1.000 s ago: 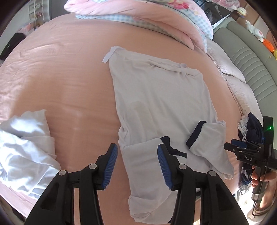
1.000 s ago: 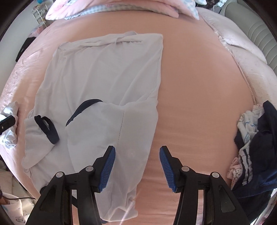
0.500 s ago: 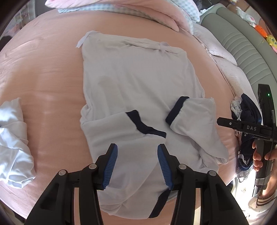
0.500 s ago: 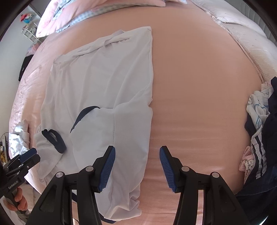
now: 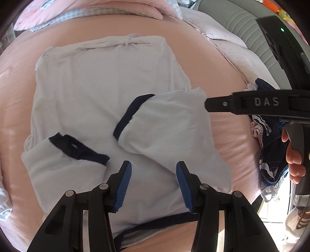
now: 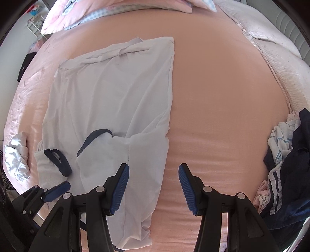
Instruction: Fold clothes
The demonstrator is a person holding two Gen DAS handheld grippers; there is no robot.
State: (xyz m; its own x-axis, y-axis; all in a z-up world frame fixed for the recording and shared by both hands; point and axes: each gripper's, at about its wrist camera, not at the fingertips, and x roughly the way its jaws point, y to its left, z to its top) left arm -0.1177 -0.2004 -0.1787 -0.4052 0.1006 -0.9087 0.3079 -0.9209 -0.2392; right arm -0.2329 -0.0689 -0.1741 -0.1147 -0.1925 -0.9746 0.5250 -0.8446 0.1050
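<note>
White T-shirt (image 5: 100, 93) with navy trim lies flat on the pink bed sheet (image 6: 222, 97), hem end toward the pillows, collar end nearest the cameras. Both short sleeves are folded inward over the chest: the left-hand sleeve (image 5: 64, 162) with its navy cuff (image 5: 77, 148) lies on the shirt front, and the right-hand sleeve (image 5: 164, 128) with its cuff (image 5: 131, 114) lies angled across the middle. The two cuffs are near each other but apart. Navy collar band (image 5: 155, 223) shows at the near edge, under the left tool.

Left tool (image 5: 153, 186): released, blue pads apart, nothing between them. It hangs over the collar end of the shirt, pointing steeply down; whether the tips touch the cloth cannot be told.

Right tool (image 6: 153, 188): released, blue pads apart, empty. In its own view it straddles the shirt's right edge, one finger over white cloth and the other over bare sheet. In the left wrist view its black body (image 5: 251, 104) reaches in from the right, near the right-hand sleeve, with a hand (image 5: 294, 157) on its grip.

Other items: heap of navy and patterned clothes (image 6: 286, 155) at the right side of the bed, well apart from the shirt. Crumpled white garment (image 6: 17, 157) at the left side. Pink pillows (image 6: 116, 9) at the far end.
</note>
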